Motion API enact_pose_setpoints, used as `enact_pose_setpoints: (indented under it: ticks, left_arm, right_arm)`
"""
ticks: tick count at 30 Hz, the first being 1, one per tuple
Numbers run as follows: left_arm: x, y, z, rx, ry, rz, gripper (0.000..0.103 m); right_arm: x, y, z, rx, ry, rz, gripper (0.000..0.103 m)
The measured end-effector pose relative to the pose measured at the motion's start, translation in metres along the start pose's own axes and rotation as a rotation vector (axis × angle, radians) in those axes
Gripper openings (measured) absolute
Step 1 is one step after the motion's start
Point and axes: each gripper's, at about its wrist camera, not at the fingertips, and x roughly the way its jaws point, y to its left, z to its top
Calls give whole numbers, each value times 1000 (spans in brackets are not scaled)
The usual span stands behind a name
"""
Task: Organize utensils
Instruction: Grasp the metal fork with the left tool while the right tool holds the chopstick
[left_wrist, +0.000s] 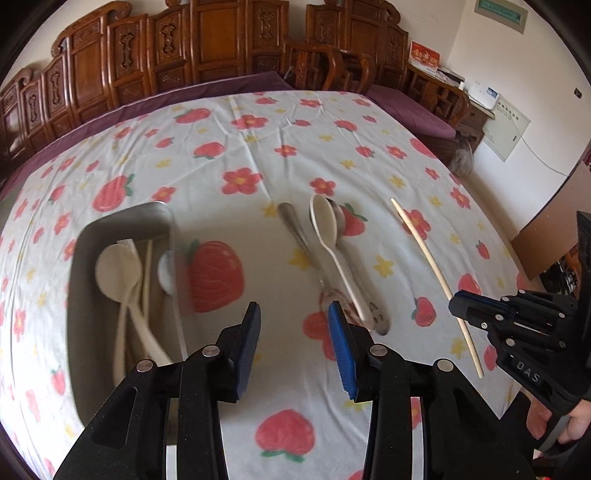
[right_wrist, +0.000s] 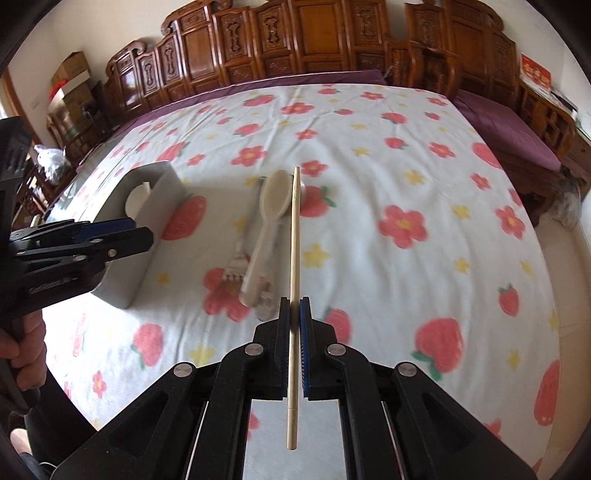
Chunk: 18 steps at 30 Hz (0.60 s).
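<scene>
My right gripper (right_wrist: 294, 306) is shut on a wooden chopstick (right_wrist: 294, 240), which runs forward between the fingers above the cloth. In the left wrist view the same chopstick (left_wrist: 428, 266) slants past the right gripper (left_wrist: 458, 306). My left gripper (left_wrist: 293, 314) is open and empty, above the cloth between the grey metal tray (left_wrist: 122, 218) and a pile of utensils. The tray holds cream spoons (left_wrist: 118, 269) and a chopstick (left_wrist: 147, 273). The pile is a cream spoon (left_wrist: 328, 236) lying over metal forks (left_wrist: 306, 247) and a metal spoon (left_wrist: 341, 221).
The table is covered by a white cloth with strawberries and flowers (left_wrist: 240, 155). Carved wooden chairs (left_wrist: 221, 40) line the far side. The tray also shows at the left in the right wrist view (right_wrist: 159, 192), with the left gripper (right_wrist: 140, 232) in front of it.
</scene>
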Motion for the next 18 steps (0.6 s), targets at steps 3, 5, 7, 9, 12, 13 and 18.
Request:
enact_pose_setpoints:
  ticks: [3,5,7,9,12,13,18]
  left_arm:
    - [14,-9,3,7,16,-3,36]
    - [23,-15,6,11,22,-7,36]
    - [33,-19,9,15,31,-6,36]
    - [43,-21,13,18,41,-2,36]
    - [57,-23,18,13,61,1,36]
    - [60,-23,18,11,65,1,35]
    - [81,-20,20,-33,115,-7,22]
  right_arm:
    - [0,-10,-7,21,-1,6,6]
    - [0,-15,-10,30,-2,12,6]
    - [1,-18,-12,36,-2,16,6]
    - [2,-19,-13,39,-1,21,6]
    - [4,-22,-15,44,-2,29,6]
    - [4,-22,-16,45,-2,31,6]
    - [5,-24,-19,47,-2,36,6]
